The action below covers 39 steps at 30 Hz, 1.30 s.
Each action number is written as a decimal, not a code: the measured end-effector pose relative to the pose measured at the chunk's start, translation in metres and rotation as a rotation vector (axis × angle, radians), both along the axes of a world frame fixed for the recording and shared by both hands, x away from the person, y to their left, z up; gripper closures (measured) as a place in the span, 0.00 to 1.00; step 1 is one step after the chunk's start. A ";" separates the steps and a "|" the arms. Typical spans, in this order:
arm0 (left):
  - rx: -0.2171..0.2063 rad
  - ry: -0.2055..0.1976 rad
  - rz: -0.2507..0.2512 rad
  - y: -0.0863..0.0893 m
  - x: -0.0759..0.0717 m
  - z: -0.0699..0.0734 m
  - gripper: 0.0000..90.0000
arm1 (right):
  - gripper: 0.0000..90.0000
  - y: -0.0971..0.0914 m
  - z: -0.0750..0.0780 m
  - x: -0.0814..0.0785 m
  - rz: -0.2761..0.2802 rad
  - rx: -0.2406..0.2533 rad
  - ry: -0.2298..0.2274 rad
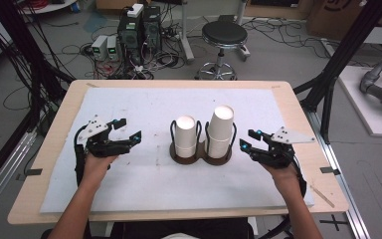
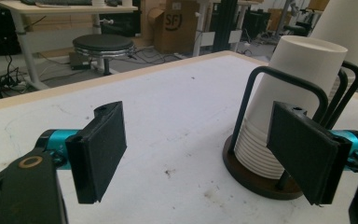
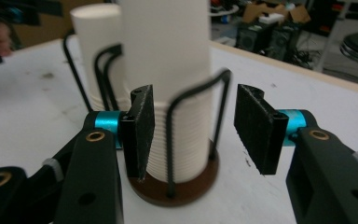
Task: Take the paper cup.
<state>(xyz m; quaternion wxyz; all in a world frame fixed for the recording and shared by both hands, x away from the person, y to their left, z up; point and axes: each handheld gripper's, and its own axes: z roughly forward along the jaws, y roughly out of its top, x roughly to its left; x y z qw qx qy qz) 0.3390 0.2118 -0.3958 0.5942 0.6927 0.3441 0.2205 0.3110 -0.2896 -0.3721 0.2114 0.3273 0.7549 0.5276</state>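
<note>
Stood in the middle of the white table mat (image 1: 129,199): a dark two-ring cup holder (image 1: 202,158), the shorter stack of white paper cups (image 1: 185,135) in its left ring, the taller stack (image 1: 220,130) in its right. Hovered left of the holder, jaws wide apart on nothing: left gripper (image 1: 128,130). Sat just right of the taller stack, jaws half parted, gripping nothing: right gripper (image 1: 249,140)

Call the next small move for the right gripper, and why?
Probably ease the right gripper in toward the taller cup stack and close near its top. Its jaws stand open beside the stack with nothing between the pads, and the wire holder blocks the lower cups.
</note>
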 end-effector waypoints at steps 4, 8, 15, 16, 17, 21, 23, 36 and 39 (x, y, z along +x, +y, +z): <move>0.001 0.008 0.002 0.001 0.002 -0.004 0.22 | 0.61 0.019 0.013 -0.007 0.065 0.020 -0.047; 0.007 0.019 0.008 0.004 0.000 -0.007 0.22 | 0.71 0.037 0.021 -0.010 0.145 0.018 -0.073; 0.000 0.028 0.021 0.008 -0.005 -0.010 0.22 | 0.79 0.065 0.012 -0.004 0.228 -0.026 -0.051; -0.002 0.029 0.018 0.008 -0.005 -0.011 0.22 | 0.80 0.069 0.009 -0.003 0.240 -0.035 -0.042; -0.002 0.029 0.018 0.008 -0.005 -0.011 0.22 | 0.81 0.073 0.006 -0.001 0.247 -0.042 -0.036; 0.007 0.025 0.014 0.006 -0.007 -0.011 0.22 | 0.82 0.082 -0.001 0.004 0.263 -0.046 -0.013; 0.004 0.026 0.018 0.006 -0.006 -0.011 0.22 | 0.84 0.090 -0.005 0.006 0.276 -0.041 -0.004; 0.008 0.037 0.015 0.006 -0.003 -0.015 0.22 | 1.00 0.130 -0.020 0.008 0.278 -0.137 -0.002; 0.009 0.038 0.013 0.007 -0.004 -0.014 0.22 | 1.00 0.138 -0.028 0.012 0.268 -0.144 0.013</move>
